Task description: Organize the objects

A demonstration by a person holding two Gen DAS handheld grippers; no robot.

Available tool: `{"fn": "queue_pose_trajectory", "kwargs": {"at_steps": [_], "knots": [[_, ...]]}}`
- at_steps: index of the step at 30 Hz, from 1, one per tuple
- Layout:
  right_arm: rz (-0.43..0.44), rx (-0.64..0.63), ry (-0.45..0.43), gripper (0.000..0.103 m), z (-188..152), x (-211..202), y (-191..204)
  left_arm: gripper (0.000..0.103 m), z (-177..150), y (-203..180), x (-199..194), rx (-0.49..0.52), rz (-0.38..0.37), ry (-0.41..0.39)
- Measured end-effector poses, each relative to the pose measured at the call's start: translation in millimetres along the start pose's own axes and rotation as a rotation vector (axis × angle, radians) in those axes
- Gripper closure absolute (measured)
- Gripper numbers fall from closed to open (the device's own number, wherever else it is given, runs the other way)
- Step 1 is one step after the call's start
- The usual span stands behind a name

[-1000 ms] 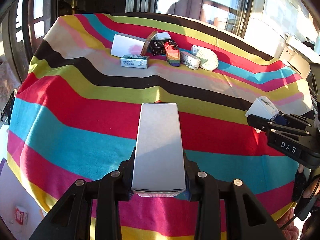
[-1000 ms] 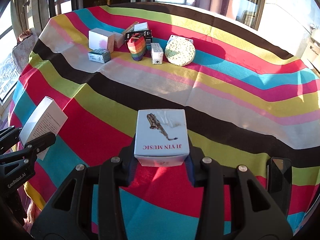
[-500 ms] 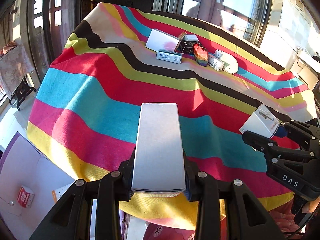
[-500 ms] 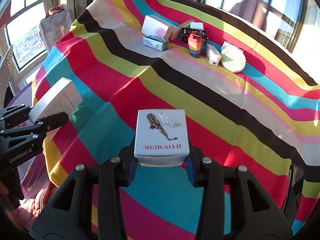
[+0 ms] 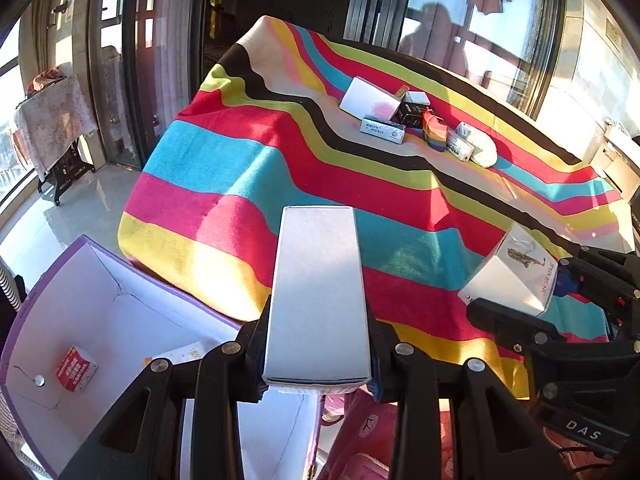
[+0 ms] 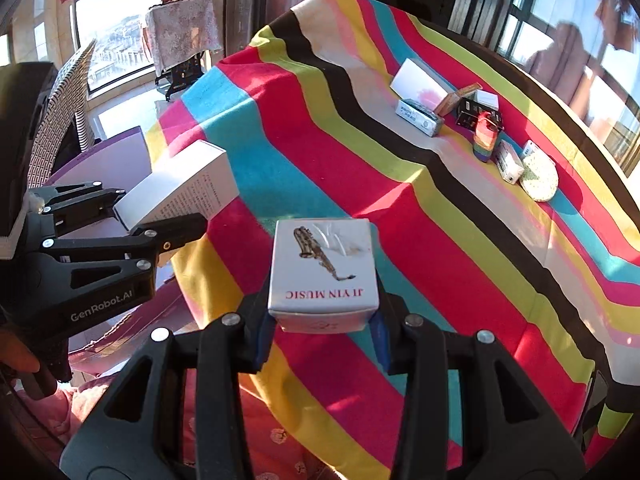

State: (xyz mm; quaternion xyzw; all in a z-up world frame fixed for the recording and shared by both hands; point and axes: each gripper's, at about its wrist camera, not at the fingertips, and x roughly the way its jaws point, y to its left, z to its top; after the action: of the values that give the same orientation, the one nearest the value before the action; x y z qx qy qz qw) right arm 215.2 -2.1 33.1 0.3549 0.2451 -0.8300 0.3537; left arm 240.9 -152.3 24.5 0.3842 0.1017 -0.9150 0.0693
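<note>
My left gripper [image 5: 318, 344] is shut on a long white box [image 5: 318, 292], held in the air over the near edge of the striped table [image 5: 280, 168]; the box also shows in the right wrist view [image 6: 180, 188]. My right gripper [image 6: 322, 320] is shut on a small white box printed JI YIN MUSIC [image 6: 323, 268], also seen in the left wrist view [image 5: 512, 276]. A purple-rimmed open carton [image 5: 112, 312] stands on the floor below left, with a red packet [image 5: 76, 368] inside.
Several small boxes, a rainbow-striped object [image 6: 486, 138] and a speckled oval pad [image 6: 540, 178] are grouped at the table's far side. A wicker chair [image 6: 60, 112] and a small covered side table [image 6: 184, 32] stand to the left. Windows ring the room.
Both grippers have pulled back from the table and swung left with their boxes. The table's near edge, the floor and the open carton have come into view.
</note>
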Motion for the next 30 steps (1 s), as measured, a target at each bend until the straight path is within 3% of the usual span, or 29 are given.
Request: {"fn": "queue_pose_trajectory", "kwargs": {"at_steps": [14, 23, 24, 26, 28, 30], "knots": [[0.221, -0.236, 0.022, 0.059, 3, 5, 96, 0.066, -53, 73, -25, -0.150, 0.149, 0.064], [0.389, -0.384, 0.013, 0.058, 17, 11, 155, 0.065, -61, 149, -38, -0.346, 0.361, 0.083], [0.416, -0.393, 0.014, 0.058, 18, 12, 160, 0.061, -61, 154, -40, -0.365, 0.386, 0.084], [0.445, -0.402, 0.012, 0.056, 20, 12, 167, 0.045, -63, 163, -44, -0.395, 0.448, 0.081], [0.452, -0.387, -0.014, 0.043, 22, 10, 164, 0.026, -63, 167, -49, -0.405, 0.477, 0.054], [0.433, -0.344, -0.038, 0.038, 25, 8, 152, 0.024, -60, 163, -54, -0.405, 0.479, 0.017]]}}
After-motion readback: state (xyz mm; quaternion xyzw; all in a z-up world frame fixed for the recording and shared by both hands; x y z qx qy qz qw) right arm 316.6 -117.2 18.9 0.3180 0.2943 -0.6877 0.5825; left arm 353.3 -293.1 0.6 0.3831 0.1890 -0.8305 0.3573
